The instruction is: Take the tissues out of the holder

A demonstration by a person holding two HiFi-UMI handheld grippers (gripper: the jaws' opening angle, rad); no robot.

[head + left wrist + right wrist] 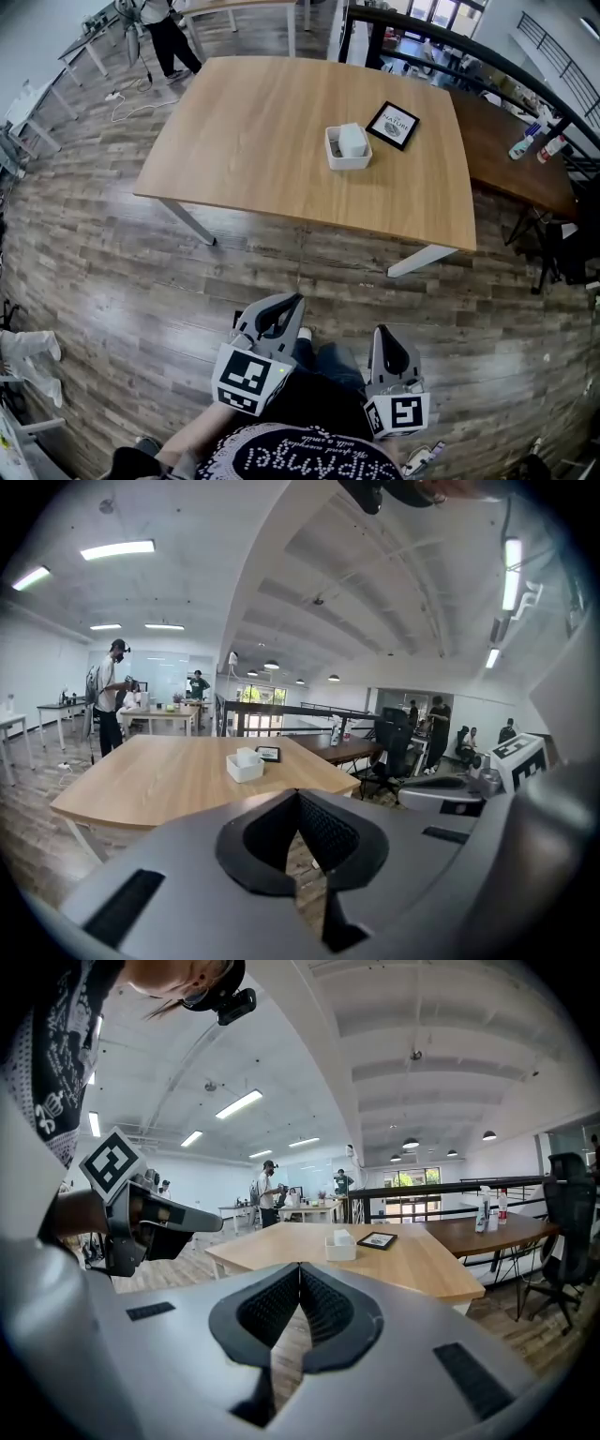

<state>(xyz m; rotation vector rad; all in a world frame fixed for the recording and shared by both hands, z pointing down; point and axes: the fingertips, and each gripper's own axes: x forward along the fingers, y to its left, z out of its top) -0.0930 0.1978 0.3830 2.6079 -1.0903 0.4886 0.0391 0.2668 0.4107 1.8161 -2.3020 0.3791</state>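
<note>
Head view: the left gripper [296, 300] and right gripper [380, 330] hang low, well apart from the wooden table [244, 131]. There the white holder [347, 163] carries the tissues [352, 139] (a framed picture [393, 125] lies just beside it).
Left gripper view: jaws pressed together, nothing between.
Right gripper view: jaws likewise closed and empty, with the holder far ahead.

Large open office with a grey-brown wood-plank floor [122, 281]. A pale wooden table [262, 141] on white legs stands in the middle. To its right, a darker table [511, 155] runs beside a black railing [424, 1186]. Fluorescent strips [117, 548] light the white ceiling [309, 592]. A black office chair [570, 1213] stands at far right.
</note>
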